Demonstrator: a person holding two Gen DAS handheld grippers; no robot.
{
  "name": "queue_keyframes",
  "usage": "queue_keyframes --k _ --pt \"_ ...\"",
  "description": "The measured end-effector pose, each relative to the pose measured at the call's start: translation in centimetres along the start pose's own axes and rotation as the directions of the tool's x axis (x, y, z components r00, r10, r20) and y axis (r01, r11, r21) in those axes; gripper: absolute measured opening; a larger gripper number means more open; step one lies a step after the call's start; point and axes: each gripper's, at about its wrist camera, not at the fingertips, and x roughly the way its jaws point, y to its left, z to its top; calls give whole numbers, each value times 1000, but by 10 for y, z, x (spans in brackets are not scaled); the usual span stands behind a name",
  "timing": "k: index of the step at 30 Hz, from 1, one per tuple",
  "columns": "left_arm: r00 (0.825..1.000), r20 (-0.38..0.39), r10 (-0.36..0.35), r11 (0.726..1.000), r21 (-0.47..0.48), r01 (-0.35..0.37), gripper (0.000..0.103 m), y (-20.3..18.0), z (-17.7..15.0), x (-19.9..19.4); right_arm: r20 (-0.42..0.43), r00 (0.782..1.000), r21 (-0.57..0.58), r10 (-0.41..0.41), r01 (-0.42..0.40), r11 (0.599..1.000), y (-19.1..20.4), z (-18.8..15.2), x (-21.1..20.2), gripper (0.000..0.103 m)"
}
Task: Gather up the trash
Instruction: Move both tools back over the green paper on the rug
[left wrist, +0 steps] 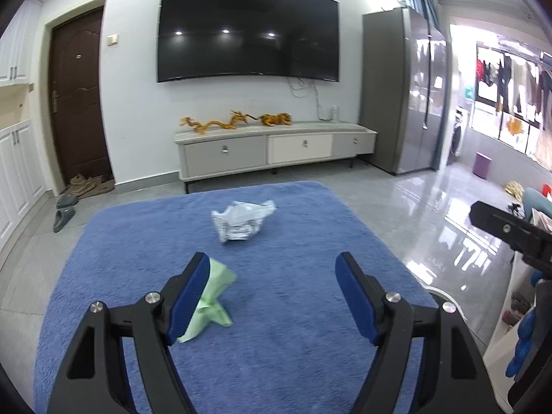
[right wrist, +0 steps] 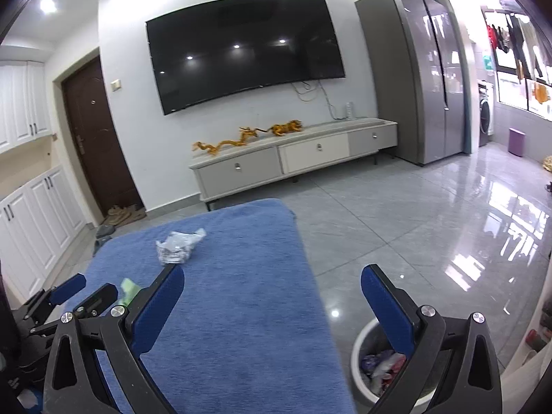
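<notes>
Green wrapper [left wrist: 210, 296]: light, crumpled, soft; against left gripper [left wrist: 272, 296] inner left pad; pinch its bunched middle.
Jaws: both grippers wide apart, empty.

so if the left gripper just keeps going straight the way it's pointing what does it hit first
Probably the crumpled white-and-silver wrapper on the blue fuzzy cloth, roughly ahead of the open left gripper. The crumpled pale green paper sits beside the left finger, off that line. Depth is unclear.

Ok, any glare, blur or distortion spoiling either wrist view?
Left wrist: the glossy grey floor tiles glare and the window is overexposed; the crumpled white wrapper is slightly soft. Right wrist: fisheye bends the black wall television; ceiling lights flare.
</notes>
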Motion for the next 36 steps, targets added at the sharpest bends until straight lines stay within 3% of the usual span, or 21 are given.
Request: queue_keyframes --k 14,17,22,36 --pt "991 37 125 990 -76 -122 75 39 -11 -52 77 990 -70 115 -110 992 51 -14 -30 103" --pt "986 53 157 985 -76 -153 85 42 -15 -70 81 986 -70 143 -137 988 57 -16 -40 103" --pt "983 65 172 982 -85 -166 87 45 -17 -87 46 988 -82 150 -146 986 67 -16 -47 103" --pt "971 75 229 968 -120 -219 87 42 -39 -74 -59 990 -44 130 -133 990 50 -53 -19 103"
